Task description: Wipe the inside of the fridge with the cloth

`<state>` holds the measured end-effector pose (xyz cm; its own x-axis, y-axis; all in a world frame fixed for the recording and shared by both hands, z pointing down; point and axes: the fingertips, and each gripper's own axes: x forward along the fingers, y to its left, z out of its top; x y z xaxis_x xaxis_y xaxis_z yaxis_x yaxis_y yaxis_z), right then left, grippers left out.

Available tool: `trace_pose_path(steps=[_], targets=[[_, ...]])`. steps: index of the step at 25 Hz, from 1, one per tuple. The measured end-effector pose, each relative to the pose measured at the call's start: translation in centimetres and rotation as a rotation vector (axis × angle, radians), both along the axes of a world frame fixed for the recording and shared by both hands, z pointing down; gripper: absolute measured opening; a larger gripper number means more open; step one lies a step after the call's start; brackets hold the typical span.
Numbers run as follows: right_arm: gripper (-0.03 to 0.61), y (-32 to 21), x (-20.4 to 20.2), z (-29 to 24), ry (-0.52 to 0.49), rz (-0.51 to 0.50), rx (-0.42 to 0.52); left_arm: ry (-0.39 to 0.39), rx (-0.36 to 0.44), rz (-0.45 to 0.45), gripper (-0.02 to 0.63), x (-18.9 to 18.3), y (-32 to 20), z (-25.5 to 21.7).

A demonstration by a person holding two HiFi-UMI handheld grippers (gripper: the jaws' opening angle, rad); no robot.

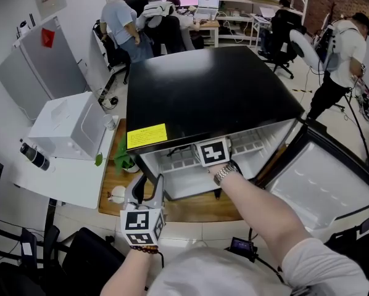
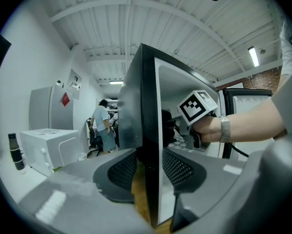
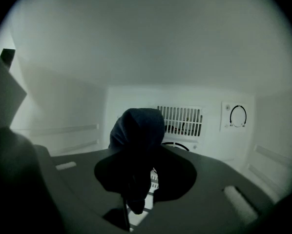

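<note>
A small fridge [image 1: 209,91] with a black top stands with its door [image 1: 323,187] swung out to the right. My right gripper [image 3: 138,179] reaches inside it, shut on a dark cloth [image 3: 136,130] bunched upright between the jaws. The cloth hangs in front of the white back wall, left of the vent [image 3: 180,121] and the dial [image 3: 238,116]. From above, only the right gripper's marker cube [image 1: 213,152] and the forearm show at the opening. My left gripper [image 2: 150,172] straddles the front edge of the fridge's left side wall [image 2: 148,106], a pad on each face.
A white appliance [image 1: 70,125] and a black bottle [image 1: 35,156] sit on a white table to the left. A wooden board [image 1: 190,207] lies under the fridge. A grey cabinet [image 1: 39,73] stands at far left. People work at desks behind [image 1: 126,20], one stands right [image 1: 345,54].
</note>
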<state>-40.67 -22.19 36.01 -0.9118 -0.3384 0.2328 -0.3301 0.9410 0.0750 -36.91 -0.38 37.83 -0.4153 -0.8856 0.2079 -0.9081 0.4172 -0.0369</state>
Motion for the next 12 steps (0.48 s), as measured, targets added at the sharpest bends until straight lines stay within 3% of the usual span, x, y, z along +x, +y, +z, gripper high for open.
trace_pose_path(steps=[12], targets=[[0.091, -1.7, 1.8, -0.4, -0.011, 0.033, 0.006, 0.002, 0.003, -0.016, 0.16, 0.0, 0.0, -0.1]])
